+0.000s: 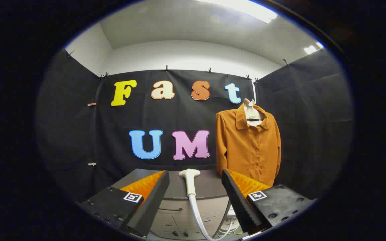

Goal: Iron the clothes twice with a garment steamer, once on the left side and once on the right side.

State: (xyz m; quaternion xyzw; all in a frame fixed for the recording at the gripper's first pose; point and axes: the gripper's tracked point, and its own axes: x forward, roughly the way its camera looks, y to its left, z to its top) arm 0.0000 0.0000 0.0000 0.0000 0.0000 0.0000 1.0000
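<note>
The claw (195,190) is sitting with its two fingers (152,201) spread wide apart, not gripping anything. The steamer head (189,179) is lying on the grey table (209,187) right in the gap between the fingers, a bit ahead of the tips, and its white hose (198,214) is trailing back down over the table's front edge between them. The orange shirt (248,144) is hanging on a white hanger (251,108) beyond the right finger, further back, buttoned front facing the claw.
</note>
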